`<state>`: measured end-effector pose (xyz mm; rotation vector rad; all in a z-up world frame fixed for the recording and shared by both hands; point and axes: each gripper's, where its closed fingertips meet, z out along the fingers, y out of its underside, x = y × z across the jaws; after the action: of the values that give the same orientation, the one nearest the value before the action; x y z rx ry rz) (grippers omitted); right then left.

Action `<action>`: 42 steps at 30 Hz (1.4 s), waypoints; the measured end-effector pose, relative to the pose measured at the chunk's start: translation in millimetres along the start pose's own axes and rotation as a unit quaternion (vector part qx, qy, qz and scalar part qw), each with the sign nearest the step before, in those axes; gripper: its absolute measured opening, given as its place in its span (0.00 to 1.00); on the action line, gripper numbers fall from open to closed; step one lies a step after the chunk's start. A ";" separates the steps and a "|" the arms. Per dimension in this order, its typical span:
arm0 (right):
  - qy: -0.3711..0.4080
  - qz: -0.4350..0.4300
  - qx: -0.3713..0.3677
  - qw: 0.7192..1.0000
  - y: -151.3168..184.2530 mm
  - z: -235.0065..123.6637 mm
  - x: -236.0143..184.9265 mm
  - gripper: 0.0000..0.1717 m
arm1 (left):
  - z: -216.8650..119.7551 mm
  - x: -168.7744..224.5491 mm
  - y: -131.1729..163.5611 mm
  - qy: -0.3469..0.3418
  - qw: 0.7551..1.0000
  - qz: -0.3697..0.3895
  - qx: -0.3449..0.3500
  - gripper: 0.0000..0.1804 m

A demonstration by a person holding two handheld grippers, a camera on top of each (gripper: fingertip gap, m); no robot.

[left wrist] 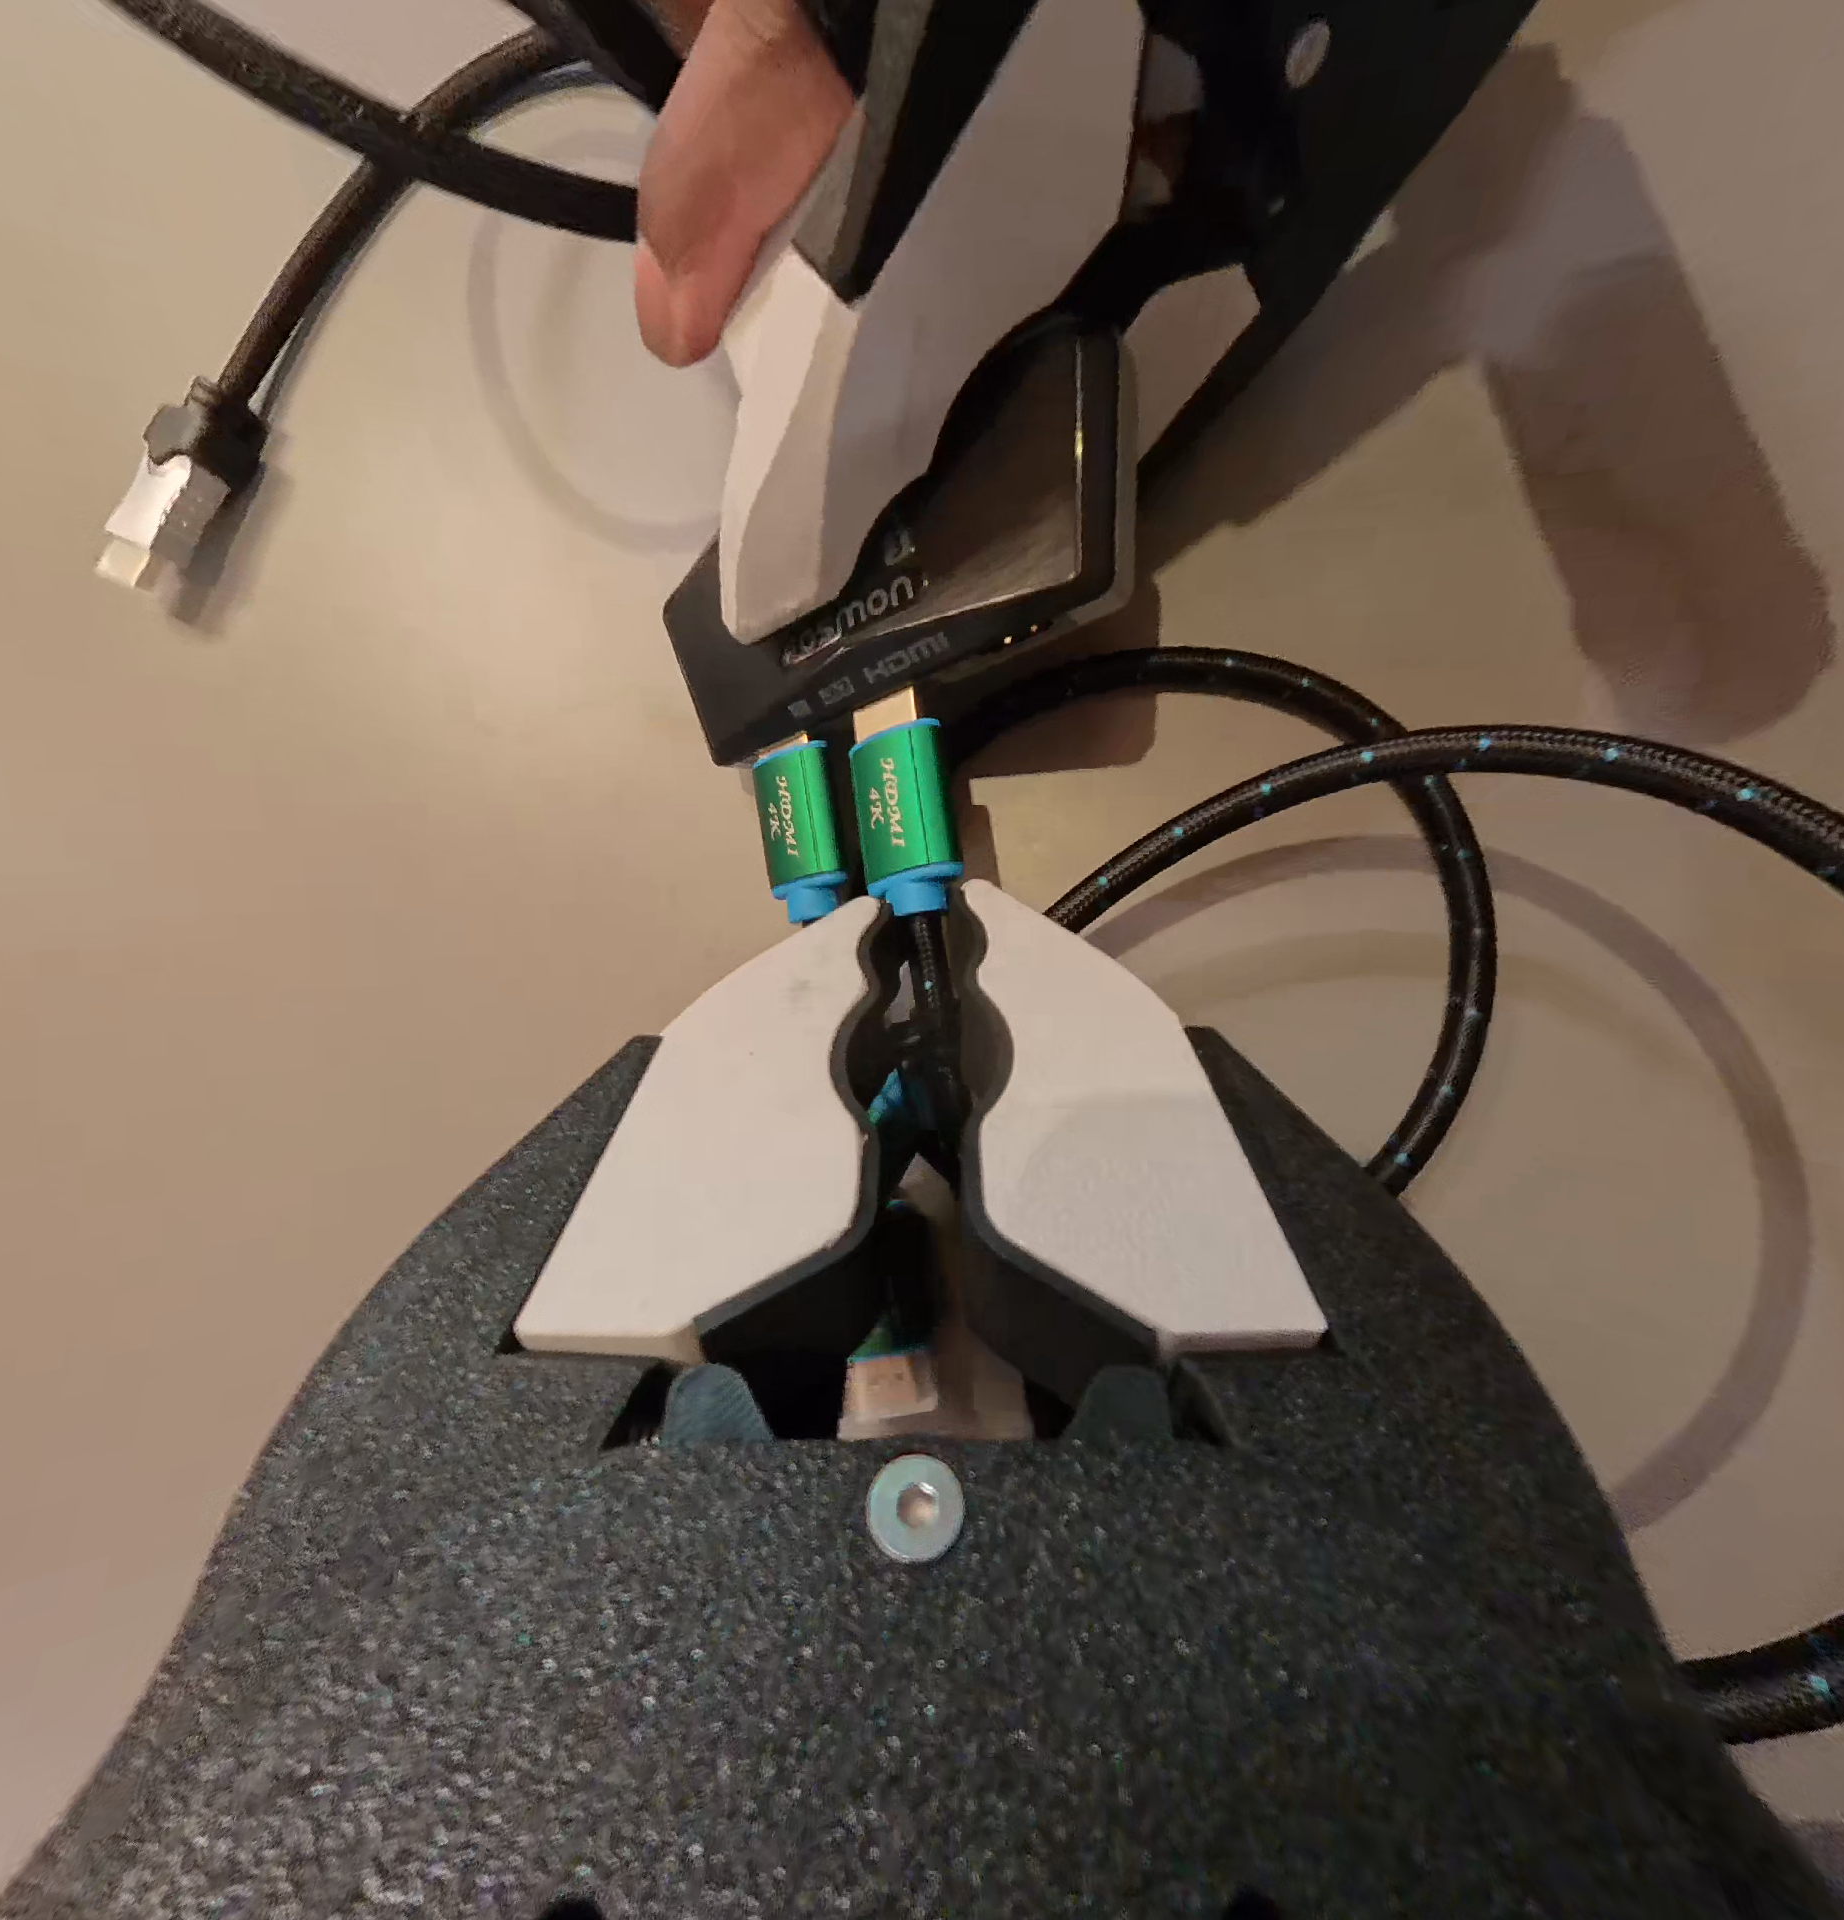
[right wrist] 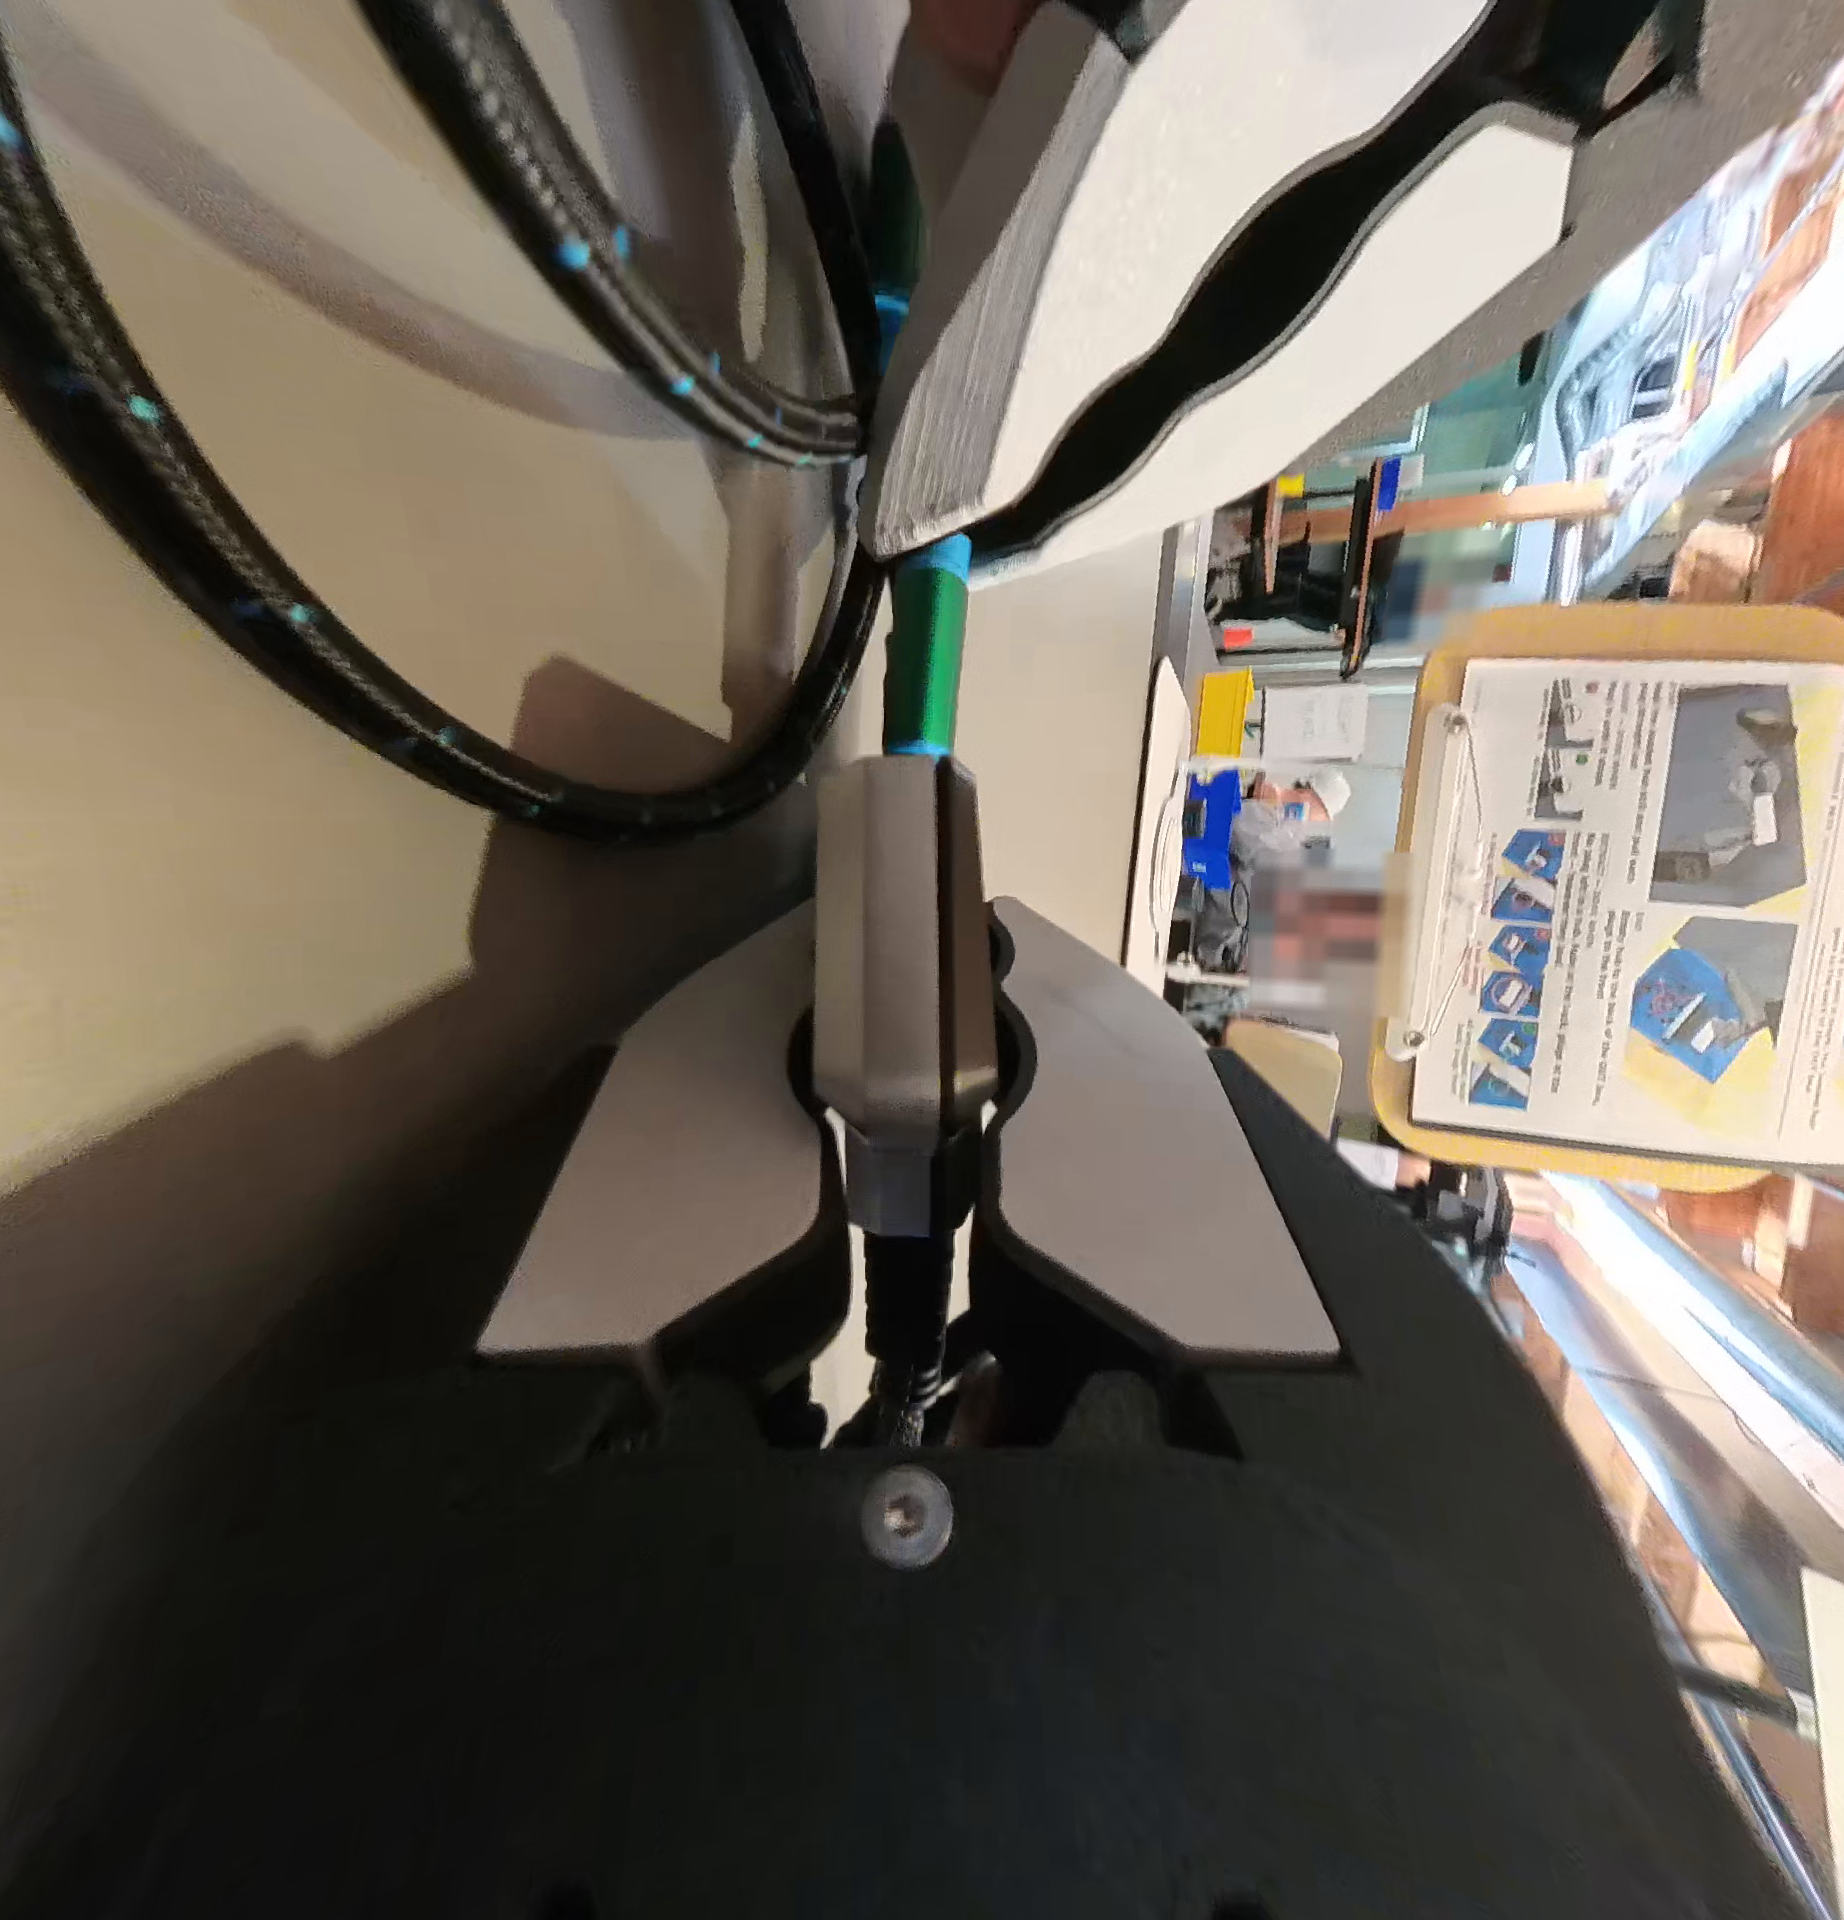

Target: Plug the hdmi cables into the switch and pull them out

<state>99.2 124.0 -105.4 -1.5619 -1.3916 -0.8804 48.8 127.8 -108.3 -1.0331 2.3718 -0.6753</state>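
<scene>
Above the tabletop (left wrist: 274,935), left hand-held gripper (left wrist: 920,920) clamping on braided cable (left wrist: 928,966) just behind green plug (left wrist: 902,821), its gold tip partly seated in black switch box (left wrist: 897,665) beside second plug (left wrist: 793,831). Right hand-held gripper (right wrist: 907,997) clamping on that box (right wrist: 897,935), opposite. Loose black cable (left wrist: 185,468) lying well apart.

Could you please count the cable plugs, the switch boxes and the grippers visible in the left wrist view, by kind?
Green metal plugs with blue collars: 2, both seated in the box.
Loose black plug with silver tip: 1, lying on the table.
Black rectangular switch box: 1.
Grippers: 2, left gripper shut on the black braided cable, right gripper clamping the box.
Total: 6.
</scene>
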 end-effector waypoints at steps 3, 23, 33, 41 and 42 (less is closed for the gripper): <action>-0.005 -0.012 0.041 0.999 -7.9 -4.8 -2.1 0.13 | -1.1 4.3 -0.3 0.006 0.999 0.033 0.006 0.05; -0.015 -0.008 0.051 0.999 -4.4 -7.3 -1.6 0.13 | 5.0 0.4 -5.5 0.001 0.999 0.017 0.032 0.04; -0.006 -0.014 0.045 0.999 -1.9 -8.5 0.4 0.13 | 6.8 -2.0 -6.4 -0.003 1.000 -0.011 0.027 0.04; 0.014 -0.045 0.052 0.997 -6.8 -10.7 0.8 0.13 | -6.9 6.3 -8.1 0.077 0.988 -0.115 0.067 0.12; 0.015 -0.049 0.055 0.997 -7.8 -11.1 0.6 0.13 | -7.1 5.6 -7.4 0.077 0.987 -0.122 0.065 0.13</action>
<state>92.0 114.2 -99.4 -1.4032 -1.4792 -0.8676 45.2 120.9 -99.6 -1.2652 2.3137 -1.0189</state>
